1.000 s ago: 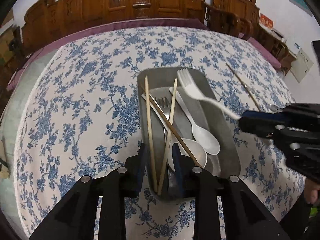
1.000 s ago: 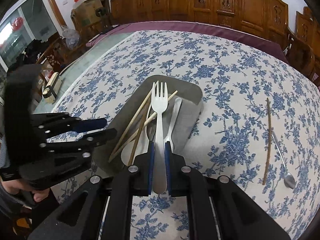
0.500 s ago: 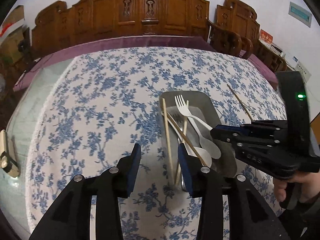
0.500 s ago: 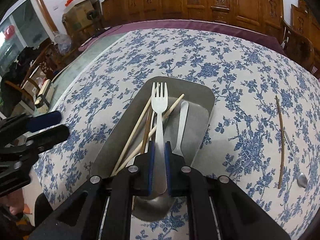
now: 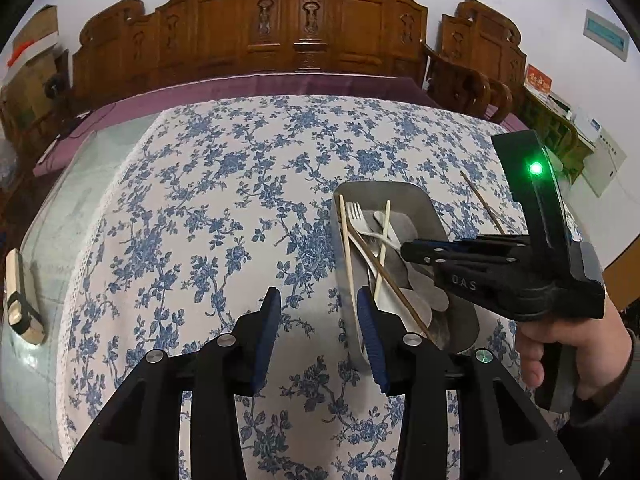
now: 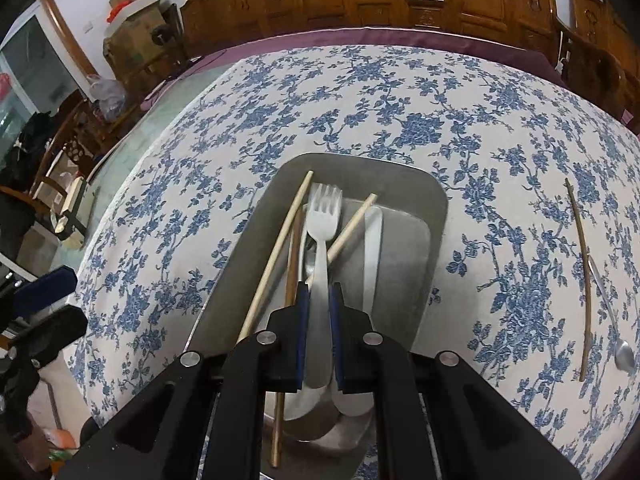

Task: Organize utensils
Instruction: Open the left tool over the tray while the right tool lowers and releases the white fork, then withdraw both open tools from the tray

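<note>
Both grippers [image 5: 316, 328] [image 6: 318, 332] back — fork [image 6: 325, 216] seemingly lower.

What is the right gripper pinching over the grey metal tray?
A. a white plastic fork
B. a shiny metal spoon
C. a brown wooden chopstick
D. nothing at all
A: in the right wrist view the right gripper has its blue-padded jaws closed on the handle of the white plastic fork, whose tines point away over the grey metal tray.
</note>
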Action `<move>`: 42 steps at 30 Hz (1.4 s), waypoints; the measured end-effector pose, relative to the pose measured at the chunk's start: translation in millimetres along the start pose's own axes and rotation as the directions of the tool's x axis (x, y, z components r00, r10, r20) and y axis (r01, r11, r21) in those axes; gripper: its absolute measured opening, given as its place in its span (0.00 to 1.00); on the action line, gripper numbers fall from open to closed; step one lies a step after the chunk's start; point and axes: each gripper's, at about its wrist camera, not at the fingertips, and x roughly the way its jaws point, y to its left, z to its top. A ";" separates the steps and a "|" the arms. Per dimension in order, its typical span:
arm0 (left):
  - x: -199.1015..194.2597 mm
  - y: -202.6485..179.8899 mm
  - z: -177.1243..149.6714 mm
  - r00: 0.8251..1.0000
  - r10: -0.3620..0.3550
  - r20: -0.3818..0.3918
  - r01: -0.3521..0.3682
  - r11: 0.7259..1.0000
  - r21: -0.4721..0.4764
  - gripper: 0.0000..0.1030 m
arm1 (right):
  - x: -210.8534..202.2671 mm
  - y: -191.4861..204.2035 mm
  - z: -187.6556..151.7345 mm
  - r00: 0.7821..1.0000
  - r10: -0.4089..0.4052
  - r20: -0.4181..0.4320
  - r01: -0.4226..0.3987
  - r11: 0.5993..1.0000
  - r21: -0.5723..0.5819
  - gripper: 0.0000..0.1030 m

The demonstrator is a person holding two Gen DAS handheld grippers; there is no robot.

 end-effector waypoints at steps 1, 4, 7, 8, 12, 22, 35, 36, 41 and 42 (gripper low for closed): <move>-0.8 -0.3 -0.2 1.000 0.001 0.000 -0.001 1.000 0.001 0.36 | -1.8 1.5 -0.3 1.000 0.014 0.007 -0.014 1.000 -0.004 0.12; -3.0 -0.3 0.6 1.000 0.003 0.004 -0.003 1.000 0.000 0.37 | -7.7 6.5 -1.5 0.999 0.031 0.019 -0.031 0.999 -0.023 0.12; -5.3 -1.1 1.1 1.000 0.005 0.012 -0.005 1.000 -0.003 0.37 | -16.5 9.5 -1.8 0.998 0.051 0.037 -0.049 0.998 -0.036 0.12; -6.0 -1.4 1.4 1.000 0.005 0.014 -0.005 1.000 -0.004 0.40 | -21.5 10.0 -2.4 0.997 0.060 0.046 -0.058 0.997 -0.041 0.12; -8.1 -7.7 2.9 1.000 0.007 0.022 -0.008 1.000 0.005 0.46 | -43.4 3.9 -7.5 0.993 0.079 0.087 -0.075 0.996 -0.048 0.12; -7.9 -38.3 10.6 0.999 -0.014 0.029 0.013 0.999 0.040 0.52 | -104.6 -36.6 -37.7 0.987 0.060 0.152 -0.048 0.995 -0.083 0.12; 2.8 -92.2 21.2 0.998 -0.039 0.050 0.035 0.995 0.090 0.85 | -151.4 -92.6 -76.0 0.980 0.018 0.199 0.001 0.995 -0.095 0.32; 4.8 -96.3 21.8 0.998 -0.045 0.049 0.040 0.995 0.091 0.87 | -154.1 -98.6 -79.8 0.980 0.010 0.201 0.010 0.995 -0.098 0.35; 17.8 -116.8 24.4 0.996 -0.072 0.048 0.068 0.994 0.083 0.92 | -164.1 -132.7 -92.5 0.980 -0.037 0.196 0.054 0.995 -0.082 0.45; 21.6 -121.9 24.6 0.996 -0.074 0.046 0.070 0.994 0.084 0.92 | -164.5 -137.2 -94.0 0.980 -0.047 0.193 0.063 0.995 -0.078 0.47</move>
